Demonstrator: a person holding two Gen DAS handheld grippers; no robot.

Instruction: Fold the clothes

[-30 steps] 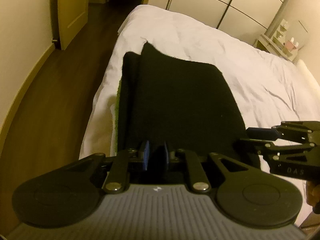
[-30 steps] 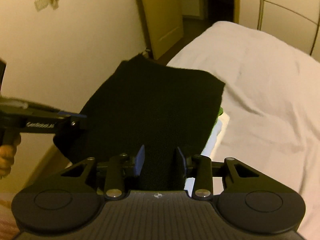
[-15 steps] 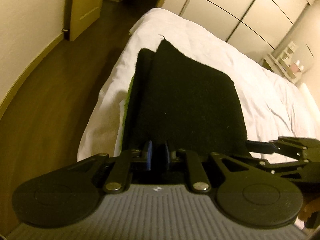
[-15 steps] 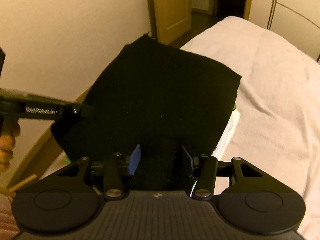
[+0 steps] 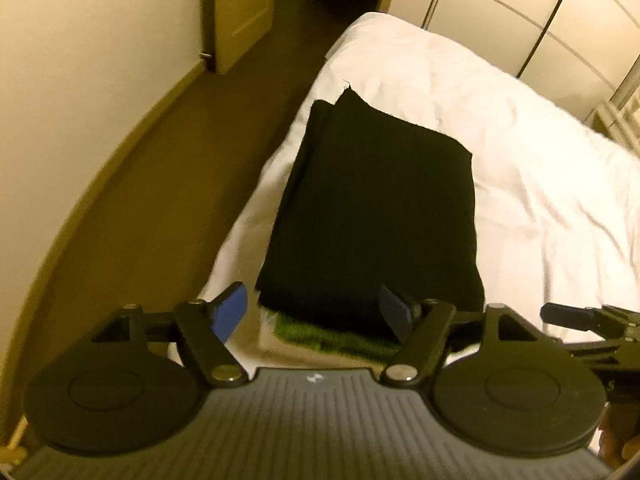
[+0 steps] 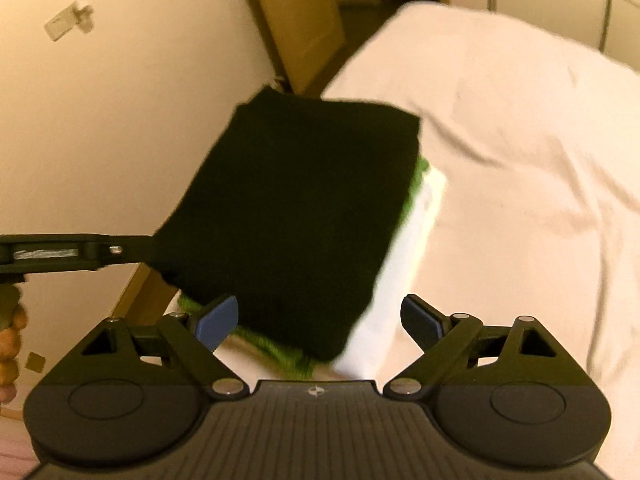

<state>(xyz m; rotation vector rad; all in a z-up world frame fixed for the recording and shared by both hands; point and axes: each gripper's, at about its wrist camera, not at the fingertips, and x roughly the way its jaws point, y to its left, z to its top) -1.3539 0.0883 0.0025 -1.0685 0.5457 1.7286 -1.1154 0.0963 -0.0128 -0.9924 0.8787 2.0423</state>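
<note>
Just short of the black cloth's (image 5: 372,208) near edge, the left gripper (image 5: 314,312) has its blue pads spread wide, holding nothing. Right gripper (image 6: 320,320) likewise gapes, empty, at the same edge. Black cloth lies folded flat on a green garment (image 5: 320,334), which sits on a white folded piece (image 6: 404,264). This stack rests at the white bed's (image 5: 540,184) corner, beside brown floor (image 5: 172,184).

Left gripper (image 5: 314,312) jaws now spread, right gripper (image 6: 320,318) wider, black cloth (image 5: 376,216) released onto stack.
</note>
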